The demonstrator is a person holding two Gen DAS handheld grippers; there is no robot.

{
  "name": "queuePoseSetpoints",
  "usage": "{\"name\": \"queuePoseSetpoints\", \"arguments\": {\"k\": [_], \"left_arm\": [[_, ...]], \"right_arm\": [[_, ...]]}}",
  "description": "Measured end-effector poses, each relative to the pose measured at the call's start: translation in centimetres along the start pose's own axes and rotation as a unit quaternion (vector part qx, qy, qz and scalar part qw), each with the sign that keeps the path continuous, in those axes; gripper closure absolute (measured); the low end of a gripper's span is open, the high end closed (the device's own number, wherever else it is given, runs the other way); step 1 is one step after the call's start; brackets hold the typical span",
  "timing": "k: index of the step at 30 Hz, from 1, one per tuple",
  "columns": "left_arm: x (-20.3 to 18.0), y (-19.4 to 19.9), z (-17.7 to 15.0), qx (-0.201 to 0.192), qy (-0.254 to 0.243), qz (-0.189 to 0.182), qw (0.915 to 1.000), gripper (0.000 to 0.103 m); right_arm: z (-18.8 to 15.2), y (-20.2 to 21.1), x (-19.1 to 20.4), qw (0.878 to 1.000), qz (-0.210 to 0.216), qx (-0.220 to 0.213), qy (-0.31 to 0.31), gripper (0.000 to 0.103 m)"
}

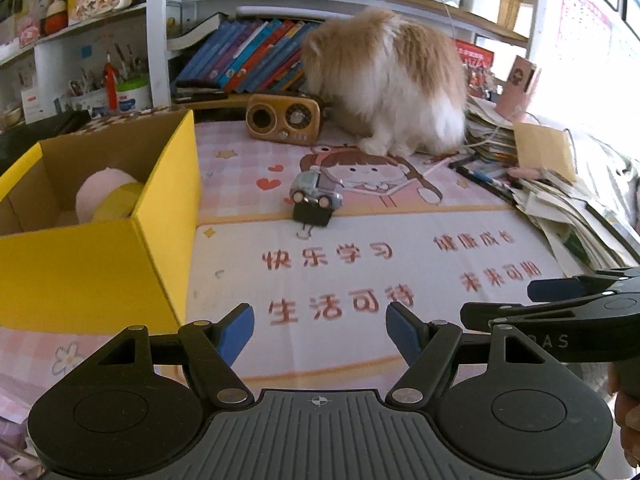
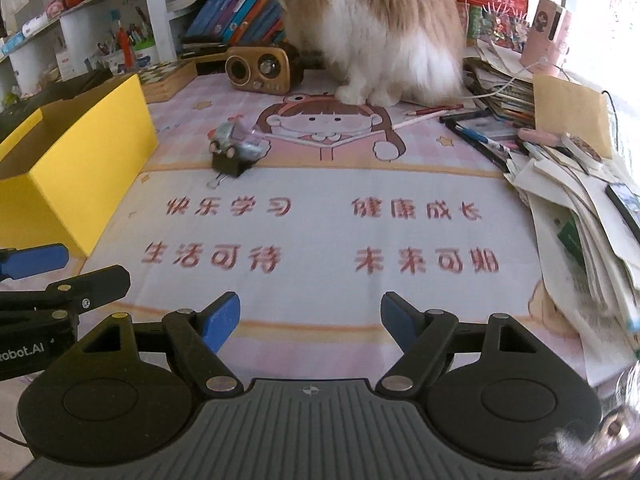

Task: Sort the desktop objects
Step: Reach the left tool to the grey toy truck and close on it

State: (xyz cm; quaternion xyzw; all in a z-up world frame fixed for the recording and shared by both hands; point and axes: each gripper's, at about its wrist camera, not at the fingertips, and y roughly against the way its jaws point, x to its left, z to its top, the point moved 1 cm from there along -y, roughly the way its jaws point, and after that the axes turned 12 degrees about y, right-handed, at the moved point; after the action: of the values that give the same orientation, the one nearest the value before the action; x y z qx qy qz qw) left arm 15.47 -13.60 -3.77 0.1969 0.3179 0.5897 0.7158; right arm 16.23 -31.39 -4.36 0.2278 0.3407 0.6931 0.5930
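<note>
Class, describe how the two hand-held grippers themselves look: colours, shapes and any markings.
Both look alike. The left hand-held gripper and right hand-held gripper have black linkage arms with silver rivets, blue pads on the fingertips, two round black discs and a ribbed grey centre plate with a small crosshair mark. White lettering shows on each gripper's side, only partly readable. No cables or sleeves are visible.

On the desk mat [image 1: 360, 280]: box [image 1: 100, 272] at left, toy car [image 1: 316, 192] touching binder clip [image 1: 312, 214] at centre, radio [image 1: 284, 120] and cat [image 1: 388, 80] behind, paper stack [image 1: 560, 208] at right
</note>
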Motion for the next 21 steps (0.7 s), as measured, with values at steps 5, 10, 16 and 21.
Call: {"name": "queuePoseSetpoints", "arguments": {"k": [5, 10, 16, 21], "left_arm": [[-1.1, -1.9, 1.3, -0.009, 0.002, 0.020, 0.9998, 0.028], [-1.9, -4.0, 2.9, -0.022, -0.007, 0.036, 0.9991, 0.028], [-2.7, -7.5, 5.1, -0.027, -0.023, 0.049, 0.9982, 0.018], [-3.3, -10.7, 6.3, -0.016, -0.039, 0.052, 0.9977, 0.018]], "right_arm": [[1.1, -1.8, -1.7, 1.000, 0.016, 0.001, 0.004, 0.027], [2.2, -3.3, -3.3, 1.000, 0.027, -0.003, 0.004, 0.027], [3.2, -4.8, -5.0, 0.999, 0.036, -0.003, 0.002, 0.027], [3.1, -5.7, -5.8, 0.999, 0.052, 0.008, 0.004, 0.027]]}}
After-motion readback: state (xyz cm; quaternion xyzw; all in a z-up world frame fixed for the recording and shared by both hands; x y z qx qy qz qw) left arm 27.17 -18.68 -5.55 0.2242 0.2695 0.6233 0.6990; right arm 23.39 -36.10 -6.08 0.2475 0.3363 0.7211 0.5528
